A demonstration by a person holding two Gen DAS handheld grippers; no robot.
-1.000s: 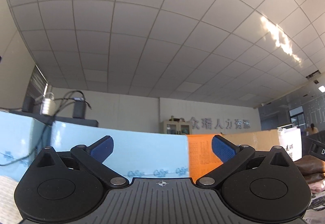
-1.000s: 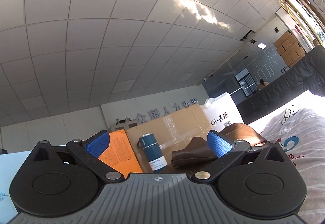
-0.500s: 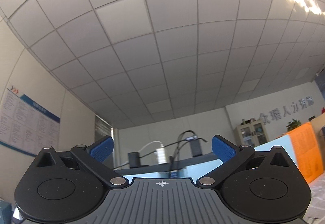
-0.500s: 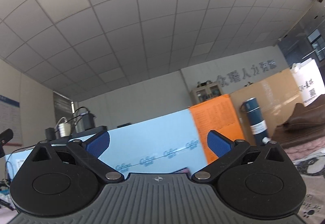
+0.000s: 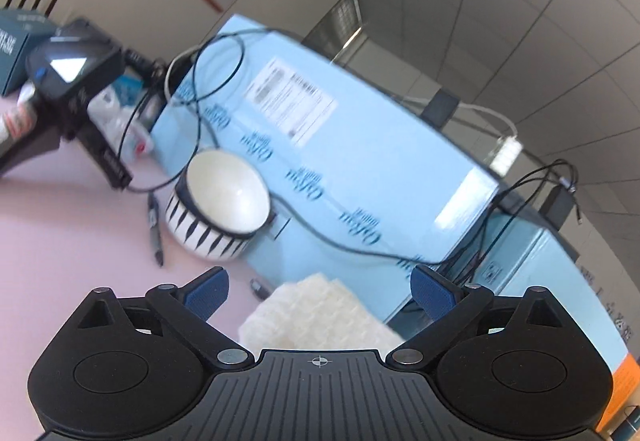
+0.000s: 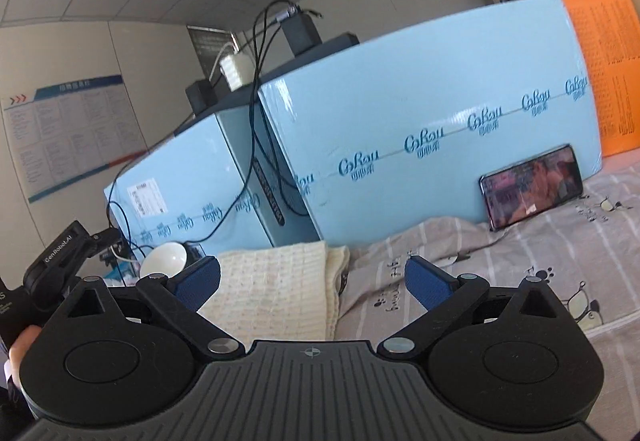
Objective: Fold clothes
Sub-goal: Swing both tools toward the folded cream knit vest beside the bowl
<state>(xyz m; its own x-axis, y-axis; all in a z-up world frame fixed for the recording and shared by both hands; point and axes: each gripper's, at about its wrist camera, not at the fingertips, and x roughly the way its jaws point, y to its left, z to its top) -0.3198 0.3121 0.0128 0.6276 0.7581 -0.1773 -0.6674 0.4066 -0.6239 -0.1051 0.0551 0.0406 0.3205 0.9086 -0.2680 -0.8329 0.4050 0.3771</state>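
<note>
A cream knitted cloth [image 5: 316,317] lies folded on the pink tabletop, right in front of my left gripper [image 5: 320,293]. The left jaws are closing but still stand wide, and the cloth lies below them, untouched by the pads. In the right wrist view the same cream cloth [image 6: 276,293] sits just beyond the left finger of my right gripper [image 6: 312,283]. That gripper is open, and nothing is between its fingers. Grey striped fabric with cartoon prints [image 6: 520,253] spreads to the right of the cloth.
A striped bowl [image 5: 224,197] and a pen [image 5: 156,229] lie beyond the cloth. Light blue boxes [image 5: 360,145] with cables draped over them wall off the back. A black device [image 5: 72,73] stands at the left. A phone [image 6: 532,185] leans on the blue box [image 6: 420,101].
Both views have swung down from the ceiling to the table and cloth. The left view has rolled, and the left fingers stand slightly closer together.
</note>
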